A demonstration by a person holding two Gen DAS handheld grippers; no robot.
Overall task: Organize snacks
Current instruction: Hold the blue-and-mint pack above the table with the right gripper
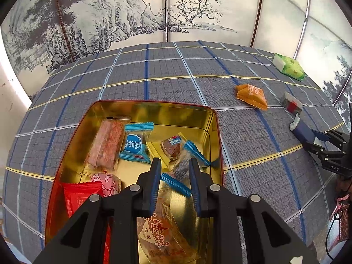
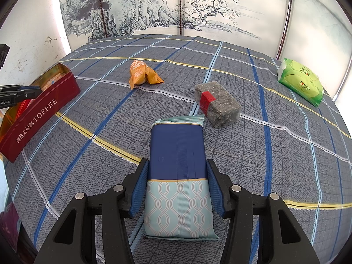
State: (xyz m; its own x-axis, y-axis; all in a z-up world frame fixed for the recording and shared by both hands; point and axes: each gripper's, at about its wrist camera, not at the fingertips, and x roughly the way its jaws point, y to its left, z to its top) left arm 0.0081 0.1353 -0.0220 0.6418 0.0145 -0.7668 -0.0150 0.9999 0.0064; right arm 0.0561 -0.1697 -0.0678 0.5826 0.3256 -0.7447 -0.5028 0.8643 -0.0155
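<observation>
Table draped in a grey plaid cloth (image 2: 220,70), painted landscape screen (image 2: 198,11) behind its far edge. Red toffee tin (image 1: 211,132), lid off, gold inside, sits toward the left edge of the table; the right wrist view shows its red side wall (image 2: 39,114) with white lettering. Left gripper (image 1: 173,165) hangs over the tin's near half, pointing down into it, jaws drawn in as far as they go and nothing pinched between the blue pads; a blue-edged wrapper (image 1: 176,183) lies in the tin below the gap, not gripped. Tin contents: a long pinkish bar (image 1: 105,145) along the left wall, a blue sachet (image 1: 135,145), a yellow-wrapped sweet (image 1: 169,147), a red packet (image 1: 77,198) in the near left corner, a clear pack with orange characters (image 1: 162,231) nearest the camera. Right gripper (image 2: 176,173) holds the navy-and-teal packet (image 2: 178,154) by its long sides, pads pressing both flanks, packet lying flat on the cloth near the front edge (jaws partly open, packet filling the gap). Just beyond it, a grey speckled block with a red band (image 2: 217,105). Orange triangular pouch (image 2: 143,72) mid-table, further back. Green pack (image 2: 301,81) at the far right corner.
</observation>
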